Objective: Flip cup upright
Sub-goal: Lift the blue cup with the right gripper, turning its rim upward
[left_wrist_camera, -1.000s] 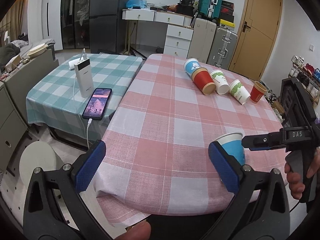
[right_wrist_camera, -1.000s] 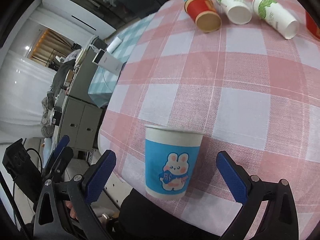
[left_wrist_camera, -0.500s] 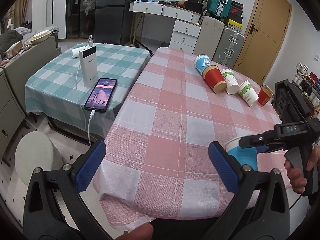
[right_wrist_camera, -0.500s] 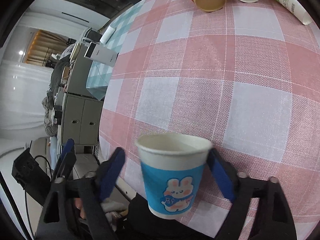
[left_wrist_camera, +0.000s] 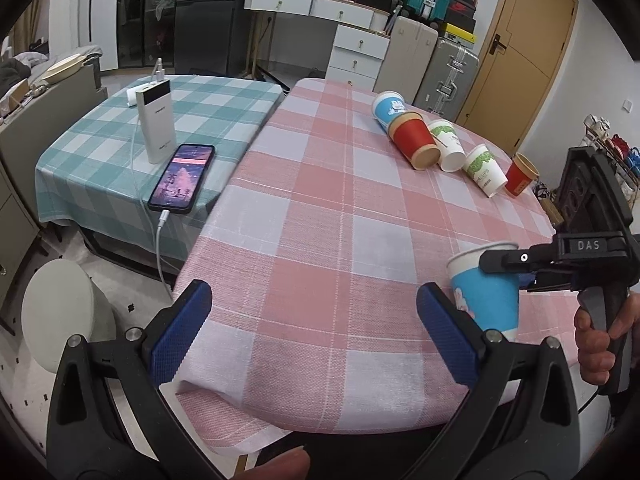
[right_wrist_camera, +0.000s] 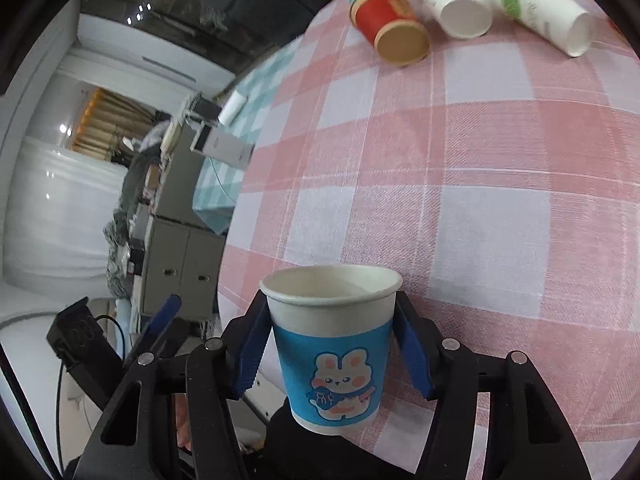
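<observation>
One blue cup (right_wrist_camera: 334,344) sits upright, clamped in the right gripper (right_wrist_camera: 331,354) at the tabletop (right_wrist_camera: 480,184) edge, six o'clock; left gripper (left_wrist_camera: 316,326) gapes empty. Next, I reckon: set down, release.

The right gripper (right_wrist_camera: 332,354) is clamped on a blue paper cup (right_wrist_camera: 334,346) with a bunny print, its blue pads pressing both sides just below the white rim. The cup is mouth up, roughly upright, held over the near edge of the table (right_wrist_camera: 480,168) with its pink-and-white checked cloth. At the far side lie a red cup (right_wrist_camera: 390,24) and two white cups with green print (right_wrist_camera: 452,2) (right_wrist_camera: 540,6), all on their sides. The left gripper (right_wrist_camera: 160,322) shows at the lower left, off the table.
</observation>
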{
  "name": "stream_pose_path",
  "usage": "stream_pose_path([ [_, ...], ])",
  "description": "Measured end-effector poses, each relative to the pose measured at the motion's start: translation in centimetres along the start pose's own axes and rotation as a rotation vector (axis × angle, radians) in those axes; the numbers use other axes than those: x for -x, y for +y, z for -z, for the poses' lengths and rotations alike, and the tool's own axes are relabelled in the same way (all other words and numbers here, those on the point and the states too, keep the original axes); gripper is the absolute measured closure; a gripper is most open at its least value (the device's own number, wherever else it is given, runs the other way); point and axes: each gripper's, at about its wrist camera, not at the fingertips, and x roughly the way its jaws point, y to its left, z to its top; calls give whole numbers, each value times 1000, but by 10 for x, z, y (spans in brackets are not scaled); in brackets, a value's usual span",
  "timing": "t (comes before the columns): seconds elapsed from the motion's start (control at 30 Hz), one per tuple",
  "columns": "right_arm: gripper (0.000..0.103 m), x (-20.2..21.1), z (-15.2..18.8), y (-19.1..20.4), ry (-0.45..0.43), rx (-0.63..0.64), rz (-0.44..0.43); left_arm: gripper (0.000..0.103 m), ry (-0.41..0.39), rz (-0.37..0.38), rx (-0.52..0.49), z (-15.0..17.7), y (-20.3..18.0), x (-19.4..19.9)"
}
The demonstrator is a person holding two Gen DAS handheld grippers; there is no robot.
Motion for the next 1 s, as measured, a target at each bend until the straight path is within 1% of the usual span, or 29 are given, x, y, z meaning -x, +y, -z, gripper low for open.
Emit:
stream_pose_path([
  [0.07,42,17,11,-10,-61,-19,-31,1,13,17,-8,-1,-9,-3],
  [0.2,42,45,29,-30,-167,-47,-25,1,30,51,-51,-8,-35,-13],
  [0.37,42,77,33,-51,-340,-51,44,1,25,76,-101,-19,-72,-22],
  [0.47,42,92,30,-60,-448,-37,113,1,29,88,-113,-27,-91,-30],
  [0.5,42,94,29,-61,-471,-27,136,1,33,90,-117,-29,-96,-34],
  [0.63,42,100,26,-53,-603,67,317,1,40,97,-135,-35,-115,-42],
  [0.67,42,100,24,-52,-634,90,343,1,40,97,-139,-36,-119,-43],
  [0.73,42,99,17,-53,-674,112,371,1,45,97,-142,-36,-125,-46],
  [0.77,42,97,14,-56,-681,114,381,1,49,98,-143,-36,-127,-48],
  [0.9,42,87,6,-63,-673,117,413,1,59,95,-152,-35,-132,-51],
  [1.0,42,82,4,-63,-678,137,456,1,66,92,-147,-33,-131,-53],
])
